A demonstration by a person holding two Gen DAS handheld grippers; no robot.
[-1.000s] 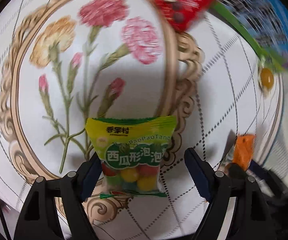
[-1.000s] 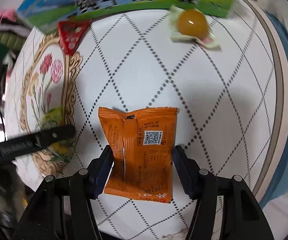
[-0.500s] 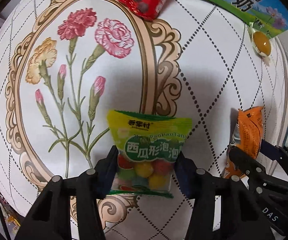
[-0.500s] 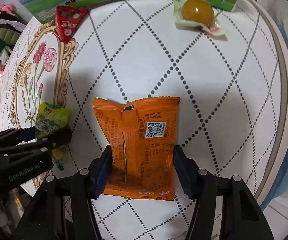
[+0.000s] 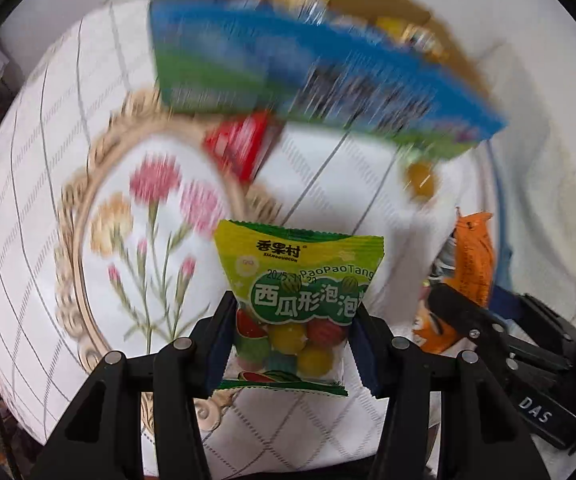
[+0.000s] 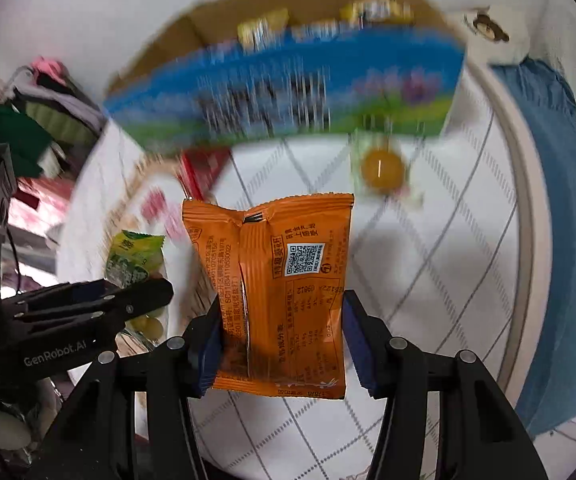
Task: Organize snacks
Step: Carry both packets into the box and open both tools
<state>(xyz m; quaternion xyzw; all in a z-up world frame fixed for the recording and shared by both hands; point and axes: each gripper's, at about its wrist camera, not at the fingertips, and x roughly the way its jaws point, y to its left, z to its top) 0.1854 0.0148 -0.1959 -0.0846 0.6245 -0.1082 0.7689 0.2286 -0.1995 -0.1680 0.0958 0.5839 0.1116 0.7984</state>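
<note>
Both packets have left the tablecloth point(image 5: 27, 184): left gripper point(image 5: 290, 336) clamped on the green candy bag point(image 5: 296, 300), right gripper point(image 6: 281, 336) closing on the orange packet point(image 6: 275, 292). Carry to the milk carton box point(image 6: 288, 92) looks next. On the cloth: one red packet point(image 5: 239, 144), one yellow sweet point(image 6: 380, 168).

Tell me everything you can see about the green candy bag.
The candy bag is a small glossy plastic pouch, yellow-green on top with a green label of Chinese characters and "PaoPaoTang", clear below, showing round red, yellow and green candies. It stands upright, pinched at its sides by the left claw, off the tablecloth. The right view shows it edge-on.
</note>
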